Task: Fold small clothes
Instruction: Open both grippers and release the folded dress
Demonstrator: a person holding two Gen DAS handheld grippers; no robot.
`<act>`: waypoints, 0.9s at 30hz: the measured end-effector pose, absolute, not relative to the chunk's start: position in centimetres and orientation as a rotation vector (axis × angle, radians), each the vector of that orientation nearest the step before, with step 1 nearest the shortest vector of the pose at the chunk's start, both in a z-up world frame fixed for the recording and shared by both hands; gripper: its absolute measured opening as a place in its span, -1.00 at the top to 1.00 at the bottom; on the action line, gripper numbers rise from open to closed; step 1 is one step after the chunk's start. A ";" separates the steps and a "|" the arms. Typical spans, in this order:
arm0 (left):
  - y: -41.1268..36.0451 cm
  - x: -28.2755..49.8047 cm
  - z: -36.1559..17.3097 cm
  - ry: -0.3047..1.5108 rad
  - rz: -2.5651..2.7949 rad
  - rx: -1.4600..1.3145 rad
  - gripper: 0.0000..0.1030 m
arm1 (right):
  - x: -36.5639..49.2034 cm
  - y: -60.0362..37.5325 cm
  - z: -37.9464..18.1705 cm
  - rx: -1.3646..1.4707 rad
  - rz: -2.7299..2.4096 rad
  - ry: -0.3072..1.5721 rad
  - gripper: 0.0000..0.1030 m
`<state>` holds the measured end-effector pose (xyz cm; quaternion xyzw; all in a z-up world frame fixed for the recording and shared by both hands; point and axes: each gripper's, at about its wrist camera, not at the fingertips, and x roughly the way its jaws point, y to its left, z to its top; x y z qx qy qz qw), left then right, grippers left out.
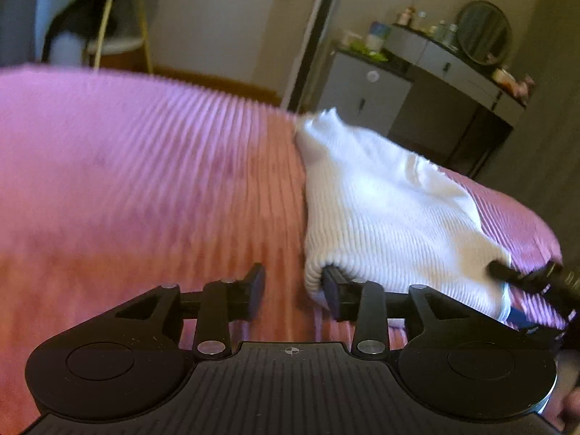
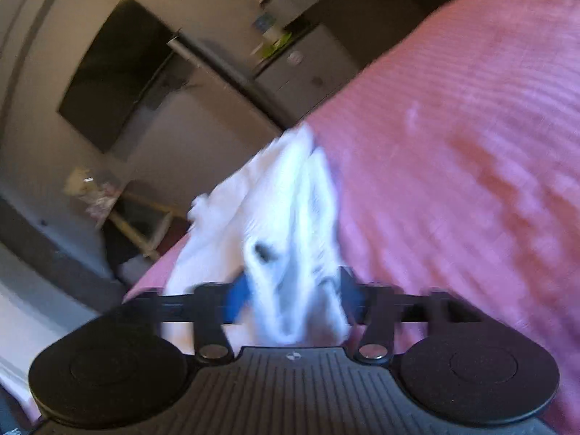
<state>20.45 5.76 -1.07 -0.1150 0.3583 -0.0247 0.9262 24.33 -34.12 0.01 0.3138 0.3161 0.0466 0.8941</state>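
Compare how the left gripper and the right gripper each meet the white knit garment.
The left gripper has an empty gap, with only the pink bedspread showing through. The right gripper has bunched cloth filling its gap.
The left gripper has the white knit garment draped over one finger. The right gripper has it between both, though blur hides whether it pinches.
Both touch the same garment above the bedspread.
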 end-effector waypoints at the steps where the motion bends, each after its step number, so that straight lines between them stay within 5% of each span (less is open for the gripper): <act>1: 5.6 20.5 -0.5 0.729 -0.052 -0.213 0.12 | 24.2 -34.0 0.8 0.601 0.080 0.645 -0.26; 4: 5.4 20.2 1.6 0.682 -0.072 -0.151 0.00 | 24.1 -33.0 2.8 0.481 0.044 0.587 -0.26; 8: 5.1 21.8 3.4 0.592 -0.089 -0.157 -0.53 | 25.7 -29.9 4.2 0.366 0.081 0.514 -0.27; 14: 3.4 30.4 1.3 0.651 -0.032 -0.202 -0.53 | 32.3 -23.9 4.4 0.172 0.059 0.468 -0.28; 16: 2.7 33.0 0.6 0.633 0.006 -0.220 -0.58 | 34.7 -23.2 4.3 0.162 0.017 0.458 -0.57; 27: -0.1 38.1 -5.5 0.601 0.073 -0.032 -0.79 | 38.8 -23.4 -0.7 0.063 -0.111 0.440 -0.66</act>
